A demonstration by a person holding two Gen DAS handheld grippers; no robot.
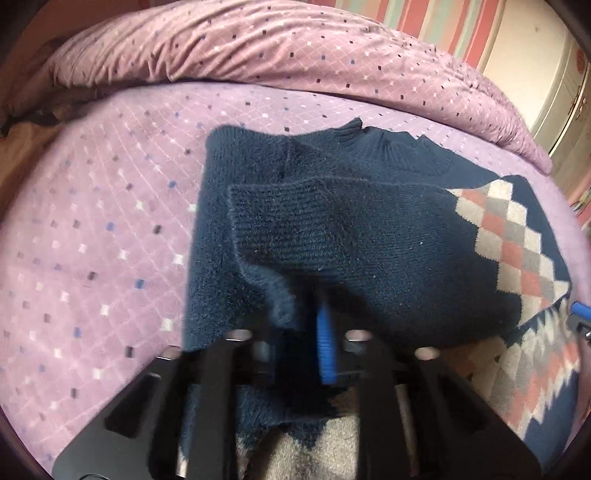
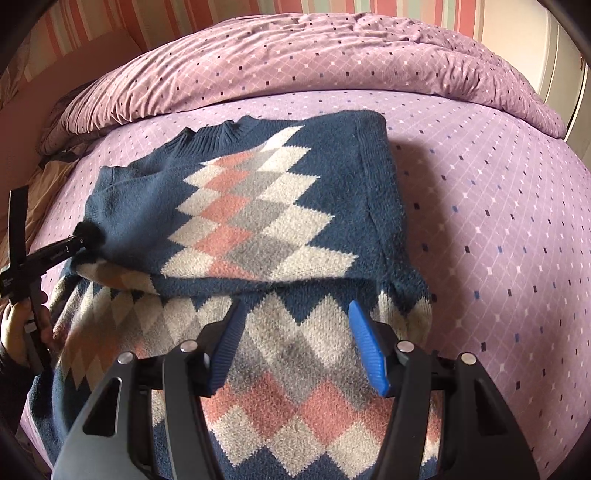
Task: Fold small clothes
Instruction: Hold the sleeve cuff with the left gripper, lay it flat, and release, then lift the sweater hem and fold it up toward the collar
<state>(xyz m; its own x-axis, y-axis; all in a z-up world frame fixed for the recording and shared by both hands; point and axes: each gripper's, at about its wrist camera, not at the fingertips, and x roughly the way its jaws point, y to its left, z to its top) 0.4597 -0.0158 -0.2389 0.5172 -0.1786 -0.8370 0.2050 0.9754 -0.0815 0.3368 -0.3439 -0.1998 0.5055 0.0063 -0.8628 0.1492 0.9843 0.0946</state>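
Both grippers angled down over sweater (image 2: 258, 206) — R fingers (image 2: 369, 347) apart, L unclear.

You see a navy blue sweater (image 2: 332, 206) with an argyle run of cream, salmon-pink and grey diamonds down its front; its ribbed collar (image 2: 218, 138) is plain navy. The bedsheet (image 2: 498, 221) under it is lilac, crossed by a fine pale diamond grid with small white, blue and dark squares at the crossings. Your duvet (image 2: 332, 62) behind is a dustier mauve with the same grid and squares. The wall (image 2: 92, 26) shows vertical stripes of salmon, cream and pale green. Your right gripper (image 2: 295, 347) is black with bright blue pads (image 2: 369, 347); the left gripper (image 1: 291, 343) is black and blue too.
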